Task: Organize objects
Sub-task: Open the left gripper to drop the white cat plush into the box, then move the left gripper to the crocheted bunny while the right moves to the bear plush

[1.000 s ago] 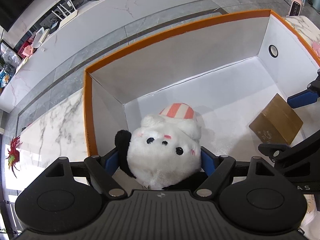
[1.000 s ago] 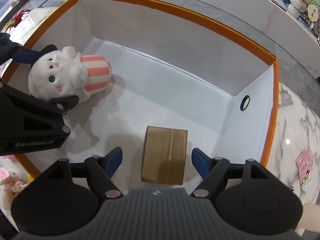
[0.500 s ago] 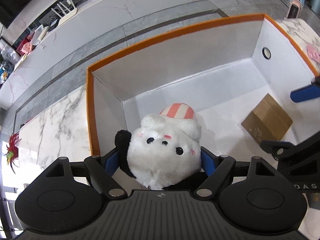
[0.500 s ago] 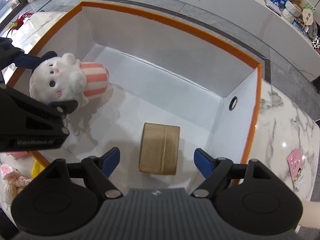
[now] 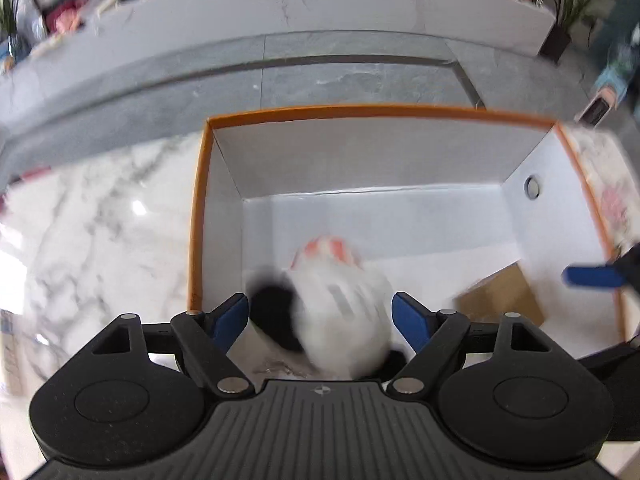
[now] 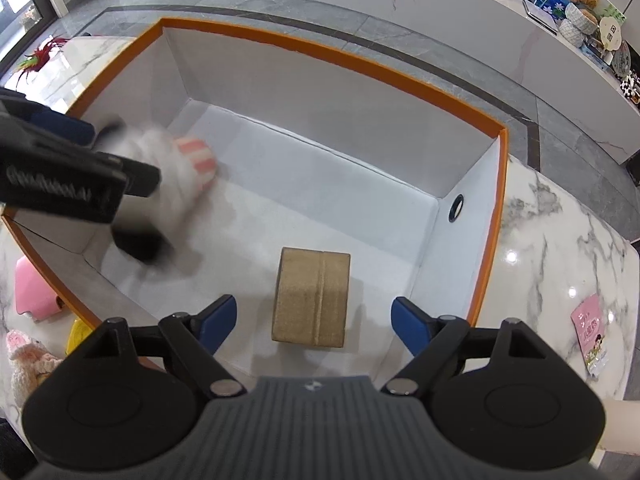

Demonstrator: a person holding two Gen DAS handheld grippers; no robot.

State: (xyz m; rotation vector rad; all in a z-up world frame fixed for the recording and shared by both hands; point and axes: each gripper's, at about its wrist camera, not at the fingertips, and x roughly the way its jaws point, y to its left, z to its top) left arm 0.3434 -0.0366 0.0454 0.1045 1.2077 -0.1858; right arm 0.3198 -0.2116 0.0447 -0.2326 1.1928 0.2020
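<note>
Left wrist view: the left gripper (image 5: 318,318) straddles the blurred white plush toy with striped orange cap (image 5: 340,312) inside the orange-rimmed white box (image 5: 196,216); whether its pads press, I cannot tell. Right wrist view: the right gripper (image 6: 312,320), jaws just widening and released, hangs over the brown cardboard carton (image 6: 312,296) on the box floor; best lift it straight up, clear of the wall.

- The plush toy (image 5: 340,312) is smeared by motion blur in both views; we cannot see its face.
- We cannot tell if the left gripper (image 5: 320,320) pads touch it.
- The left gripper hides part of the cardboard box (image 5: 500,300).
- The pink packet (image 6: 592,332) print is too small to read.
</note>
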